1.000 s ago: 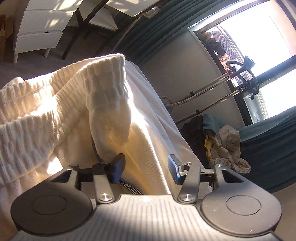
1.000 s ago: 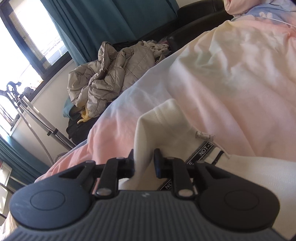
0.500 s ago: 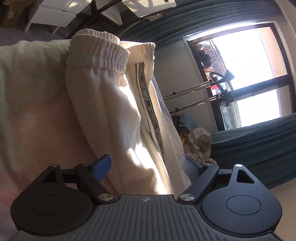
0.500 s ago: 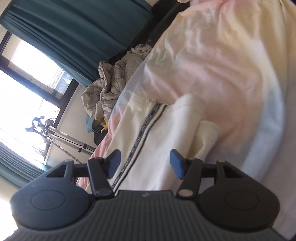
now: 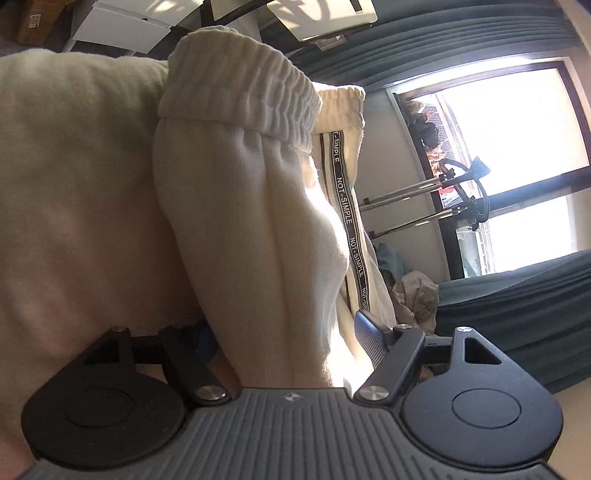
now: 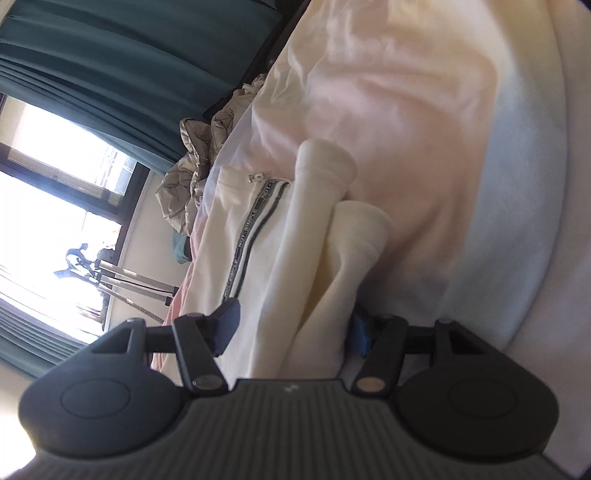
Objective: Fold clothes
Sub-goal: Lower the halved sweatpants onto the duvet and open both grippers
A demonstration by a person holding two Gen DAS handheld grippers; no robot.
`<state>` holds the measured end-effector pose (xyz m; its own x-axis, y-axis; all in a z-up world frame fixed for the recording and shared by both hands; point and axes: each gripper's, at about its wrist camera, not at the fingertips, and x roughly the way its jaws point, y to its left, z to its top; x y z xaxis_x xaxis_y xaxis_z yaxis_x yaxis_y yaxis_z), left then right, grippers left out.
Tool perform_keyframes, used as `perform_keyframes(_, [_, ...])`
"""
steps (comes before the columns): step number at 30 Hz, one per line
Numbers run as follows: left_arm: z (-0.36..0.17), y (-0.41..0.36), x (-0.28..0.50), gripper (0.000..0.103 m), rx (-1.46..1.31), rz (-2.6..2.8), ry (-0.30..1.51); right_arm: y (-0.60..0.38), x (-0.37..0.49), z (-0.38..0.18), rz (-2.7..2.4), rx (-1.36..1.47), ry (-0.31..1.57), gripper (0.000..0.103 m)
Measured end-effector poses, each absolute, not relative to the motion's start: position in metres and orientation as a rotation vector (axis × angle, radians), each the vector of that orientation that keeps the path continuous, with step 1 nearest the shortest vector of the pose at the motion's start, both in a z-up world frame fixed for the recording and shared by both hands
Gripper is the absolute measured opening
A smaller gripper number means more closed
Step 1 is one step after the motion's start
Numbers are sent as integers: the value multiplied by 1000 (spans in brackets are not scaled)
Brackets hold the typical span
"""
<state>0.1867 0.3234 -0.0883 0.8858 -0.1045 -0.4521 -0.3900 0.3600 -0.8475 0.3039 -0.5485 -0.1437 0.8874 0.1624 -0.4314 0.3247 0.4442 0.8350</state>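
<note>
Cream sweatpants [image 5: 258, 229] with a black "NOT-SIMPLE" side stripe lie folded on the pink and blue bedding [image 6: 424, 110]. In the left wrist view the elastic waistband [image 5: 243, 96] is at the top. My left gripper [image 5: 284, 332] is open, its jaws wide on either side of the folded fabric. In the right wrist view the sweatpants [image 6: 280, 251] show their two leg cuffs [image 6: 328, 162] at the far end. My right gripper [image 6: 295, 325] is open, its jaws spread around the folded legs.
A heap of beige clothes [image 6: 199, 158] lies beyond the bed by teal curtains [image 6: 110, 55] and a bright window [image 5: 517, 147]. A metal stand [image 5: 443, 199] leans by the window. White furniture [image 5: 129, 22] stands at the back.
Both grippers let go of the sweatpants and opened wide. The pants now lie folded, and both wrist views have rotated and drawn in close over the fabric.
</note>
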Motion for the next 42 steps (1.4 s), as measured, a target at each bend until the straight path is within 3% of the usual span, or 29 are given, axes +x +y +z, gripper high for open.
perform_keyframes(1, [-88, 324, 191, 65, -1195, 197, 472, -549, 307, -145, -113, 1117, 484, 61])
perform_keyframes(2, [-88, 324, 196, 54, -1189, 202, 468, -549, 310, -146, -127, 1116, 475, 52])
perform_keyframes(3, [-87, 324, 199, 42, -1179, 222, 464, -551, 312, -147, -155, 1114, 468, 32])
perform_keyframes(4, [-84, 324, 201, 38, -1170, 228, 459, -552, 311, -148, -181, 1115, 466, 20])
perform_keyframes(6, [-80, 324, 201, 19, -1158, 235, 450, -560, 303, -151, -198, 1143, 438, 9])
perform_keyframes(9, [-67, 328, 192, 11, -1160, 205, 429, -561, 290, -139, -199, 1127, 382, 7])
perform_keyframes(16, [-39, 329, 157, 10, -1163, 161, 441, -563, 250, -100, -190, 1132, 316, 6])
perform_keyframes(25, [-55, 326, 108, 10, -1184, 167, 584, -590, 174, -115, -325, 1258, 471, 7])
perform_keyframes(28, [-60, 327, 107, 14, -1201, 183, 595, -594, 168, -132, -304, 1305, 510, 11])
perform_keyframes(31, [-52, 321, 108, 35, -1141, 203, 632, -593, 159, -137, -318, 1326, 514, 21])
perform_keyframes(33, [-44, 313, 103, 74, -1088, 198, 635, -591, 148, -137, -332, 1333, 494, 30])
perform_keyframes(34, [-38, 307, 99, 80, -1049, 193, 630, -590, 142, -136, -344, 1335, 483, 31])
perform_keyframes(42, [12, 246, 56, 90, -738, 149, 598, -581, 109, -105, -407, 1211, 428, 33])
